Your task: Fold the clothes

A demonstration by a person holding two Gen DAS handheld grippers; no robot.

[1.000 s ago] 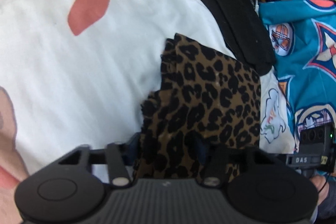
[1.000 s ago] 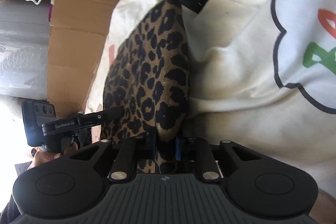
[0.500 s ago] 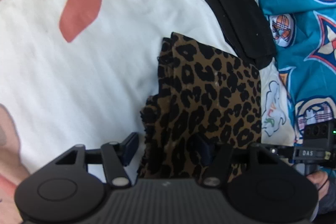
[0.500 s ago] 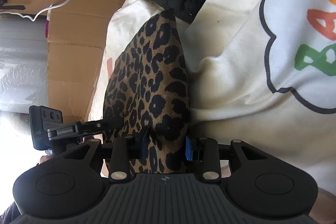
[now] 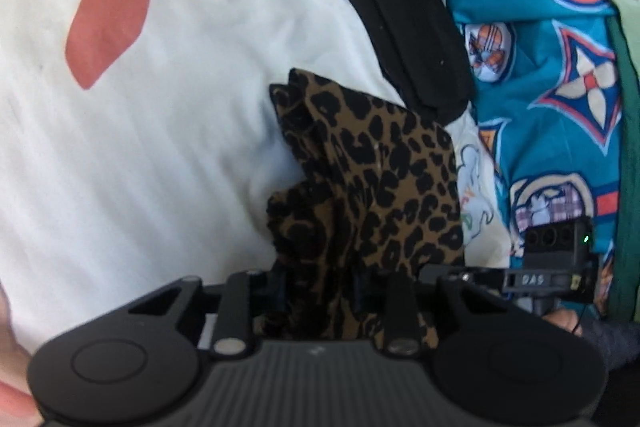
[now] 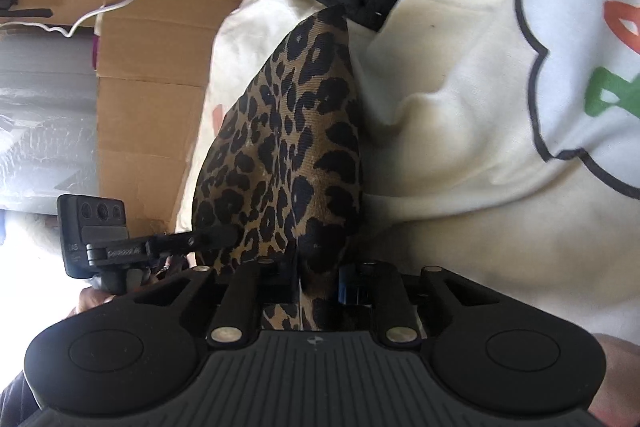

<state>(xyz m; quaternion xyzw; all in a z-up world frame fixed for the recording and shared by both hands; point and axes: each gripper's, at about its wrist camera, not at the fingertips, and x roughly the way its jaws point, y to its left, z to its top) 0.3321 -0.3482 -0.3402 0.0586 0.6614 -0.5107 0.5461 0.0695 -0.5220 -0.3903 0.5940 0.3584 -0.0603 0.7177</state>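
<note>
The leopard-print garment lies in the frame centre on a white sheet, with a folded black garment above it and a teal patterned cloth at right. The left gripper and the right gripper are both closing on its bunched, soft edge. The pads are hidden by the fabric.

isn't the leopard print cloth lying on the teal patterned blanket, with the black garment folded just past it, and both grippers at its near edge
Not quite: the leopard print cloth lies on the white bedding, and the teal patterned blanket is off to its side, as the left wrist view shows. The rest holds: the black garment is folded just past it, and the left gripper and right gripper are closing with its near edge between their jaws.
</note>
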